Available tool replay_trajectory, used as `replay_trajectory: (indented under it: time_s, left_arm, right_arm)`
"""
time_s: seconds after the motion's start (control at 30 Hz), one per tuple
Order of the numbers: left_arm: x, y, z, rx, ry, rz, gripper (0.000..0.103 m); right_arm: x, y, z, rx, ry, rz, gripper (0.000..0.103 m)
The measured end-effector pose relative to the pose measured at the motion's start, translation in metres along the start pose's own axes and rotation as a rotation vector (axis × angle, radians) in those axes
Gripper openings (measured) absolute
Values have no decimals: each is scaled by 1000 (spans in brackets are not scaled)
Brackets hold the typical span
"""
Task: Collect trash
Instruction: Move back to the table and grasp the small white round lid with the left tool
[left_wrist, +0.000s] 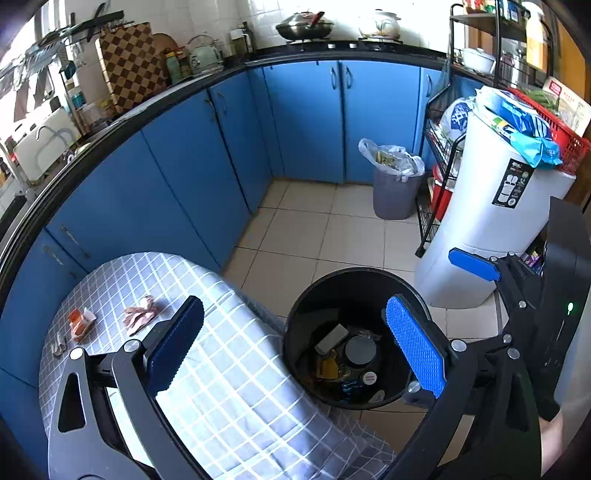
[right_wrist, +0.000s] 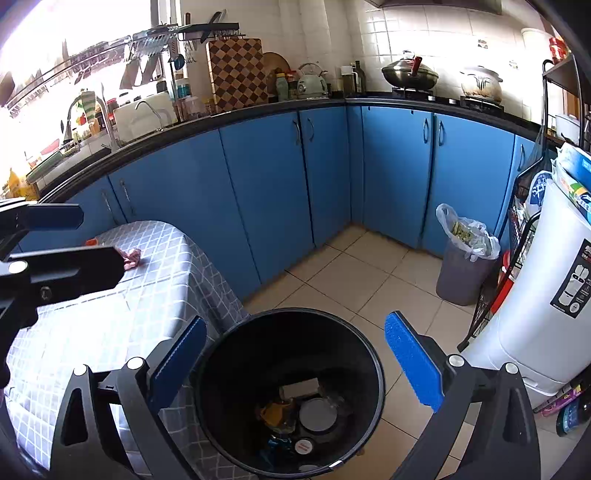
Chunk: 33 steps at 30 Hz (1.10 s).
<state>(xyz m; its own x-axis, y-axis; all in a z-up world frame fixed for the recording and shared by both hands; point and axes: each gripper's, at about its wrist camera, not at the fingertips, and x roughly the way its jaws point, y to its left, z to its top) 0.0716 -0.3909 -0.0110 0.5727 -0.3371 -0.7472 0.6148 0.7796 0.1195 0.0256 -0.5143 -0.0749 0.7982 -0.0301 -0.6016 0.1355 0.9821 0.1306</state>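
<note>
Both tools are being held with jaws spread wide and nothing between them — the right gripper is being hung directly over the black bin, the left gripper over the table's edge beside it. Discarded packets and lids are being kept in the bin's bottom; a pink wrapper and an orange scrap are being left on the checked tablecloth.

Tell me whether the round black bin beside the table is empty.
Not empty. The round black bin stands upright and open, with a grey lid-like disc, yellow wrapper and other scraps at its bottom.
</note>
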Motion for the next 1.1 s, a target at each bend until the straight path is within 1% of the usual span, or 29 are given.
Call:
replay_trajectory:
  time_s: [0.13, 0.2, 0.23, 0.3, 0.33, 0.53, 0.63, 0.73, 0.87, 0.93, 1.0, 1.1]
  left_arm:
    - [-18, 33, -14, -57, -23, 24, 98]
    - [-26, 54, -22, -94, -26, 39, 98]
    - [-31, 71, -30, -121, -26, 59, 98]
    - [-36, 93, -43, -153, -22, 88, 98]
    - [-40, 110, -53, -177, -17, 123, 98]
    - [-58, 181, -107, -283, 12, 250, 98]
    - [-64, 217, -136, -350, 32, 305, 98]
    - [-68, 245, -163, -404, 51, 341, 98]
    - [-69, 282, -200, -488, 85, 373, 98]
    - [-69, 298, -215, -534, 101, 376, 98]
    - [-67, 316, -229, -589, 116, 370, 98]
    - [-67, 336, -242, -645, 115, 376, 98]
  right_arm:
    - [-1, 23, 7, -37, -2, 19, 95]
    - [0, 45, 12, -80, -2, 27, 95]
    - [1, 53, 14, -92, -2, 33, 95]
    - [4, 75, 18, -128, 0, 55, 95]
    - [7, 86, 19, -145, 1, 67, 95]
    - [25, 147, 24, -228, 28, 123, 95]
    - [34, 185, 25, -280, 41, 162, 95]
    - [41, 215, 24, -334, 54, 185, 95]
    - [52, 253, 22, -398, 69, 204, 95]
    - [60, 269, 21, -411, 84, 218, 95]
    - [68, 281, 22, -417, 95, 232, 95]
    - [80, 300, 22, -434, 111, 247, 95]
